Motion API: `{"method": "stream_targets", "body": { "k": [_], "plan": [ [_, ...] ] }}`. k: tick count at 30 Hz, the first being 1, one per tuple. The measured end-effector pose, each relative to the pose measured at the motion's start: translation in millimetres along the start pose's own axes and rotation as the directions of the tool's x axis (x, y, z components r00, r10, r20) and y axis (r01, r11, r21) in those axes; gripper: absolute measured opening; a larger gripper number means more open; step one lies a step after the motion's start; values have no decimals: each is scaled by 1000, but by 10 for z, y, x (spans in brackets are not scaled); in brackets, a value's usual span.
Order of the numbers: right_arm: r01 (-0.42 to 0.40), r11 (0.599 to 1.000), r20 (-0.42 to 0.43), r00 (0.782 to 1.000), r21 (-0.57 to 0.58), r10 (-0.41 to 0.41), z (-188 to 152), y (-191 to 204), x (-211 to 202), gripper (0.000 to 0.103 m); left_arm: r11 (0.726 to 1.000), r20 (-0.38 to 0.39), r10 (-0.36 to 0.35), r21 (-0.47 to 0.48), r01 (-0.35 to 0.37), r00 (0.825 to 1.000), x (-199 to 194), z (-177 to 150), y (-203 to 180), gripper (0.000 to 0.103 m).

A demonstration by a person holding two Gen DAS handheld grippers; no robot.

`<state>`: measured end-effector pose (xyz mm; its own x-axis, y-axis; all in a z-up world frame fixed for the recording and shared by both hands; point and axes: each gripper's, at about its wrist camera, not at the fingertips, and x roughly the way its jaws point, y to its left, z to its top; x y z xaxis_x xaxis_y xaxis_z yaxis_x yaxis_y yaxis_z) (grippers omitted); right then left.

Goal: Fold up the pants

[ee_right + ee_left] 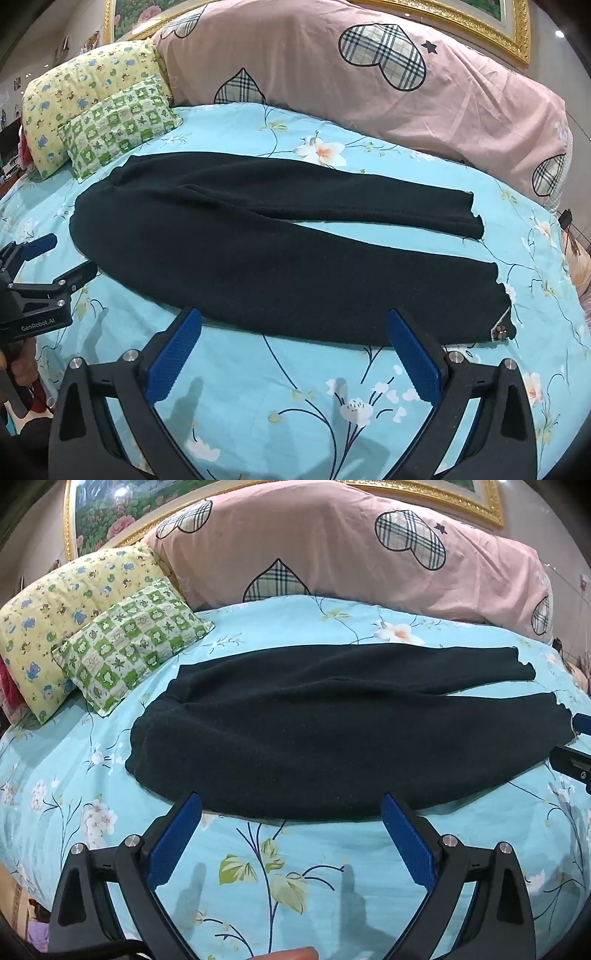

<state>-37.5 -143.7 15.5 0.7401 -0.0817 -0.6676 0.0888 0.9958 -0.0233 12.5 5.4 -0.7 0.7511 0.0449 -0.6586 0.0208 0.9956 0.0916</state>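
Dark pants (332, 731) lie flat on the blue floral bed sheet (295, 878), waist at the left, the two legs spread toward the right. They also show in the right wrist view (258, 251). My left gripper (291, 806) is open and empty, just short of the near edge of the pants, toward the waist end. My right gripper (293, 321) is open and empty, at the near edge of the nearer leg. The left gripper also shows at the left edge of the right wrist view (68, 254). The right gripper shows at the right edge of the left wrist view (570, 738), by the leg cuffs.
A long pink pillow with plaid hearts (351, 550) lies across the far side of the bed. A yellow pillow (62, 616) and a green checked pillow (129, 642) lie at the far left, close to the waist. A gold-framed picture (99, 517) hangs behind.
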Motion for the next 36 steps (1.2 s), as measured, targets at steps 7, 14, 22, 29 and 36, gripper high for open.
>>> {"method": "stream_targets", "body": {
  "k": [7, 14, 22, 29, 36],
  "plan": [
    [2, 1000, -4, 1000, 12, -2, 5, -26, 6, 100, 1000, 3, -2, 0, 2, 1000, 5, -3, 14, 98],
    [-2, 1000, -10, 1000, 22, 2, 9, -67, 11, 100, 1000, 0, -2, 1, 2, 1000, 26, -8, 29, 98],
    [-4, 1000, -10, 1000, 26, 5, 7, -70, 4, 100, 1000, 7, -3, 8, 2, 1000, 26, 8, 26, 98],
    [-6, 999, -11, 1000, 32, 7, 10, -85, 0, 100, 1000, 9, -6, 18, 6, 1000, 9, 8, -14, 98],
    [-7, 999, -11, 1000, 38, 8, 10, -113, -2, 100, 1000, 9, -7, 21, 7, 1000, 5, 2, -21, 98]
  ]
}}
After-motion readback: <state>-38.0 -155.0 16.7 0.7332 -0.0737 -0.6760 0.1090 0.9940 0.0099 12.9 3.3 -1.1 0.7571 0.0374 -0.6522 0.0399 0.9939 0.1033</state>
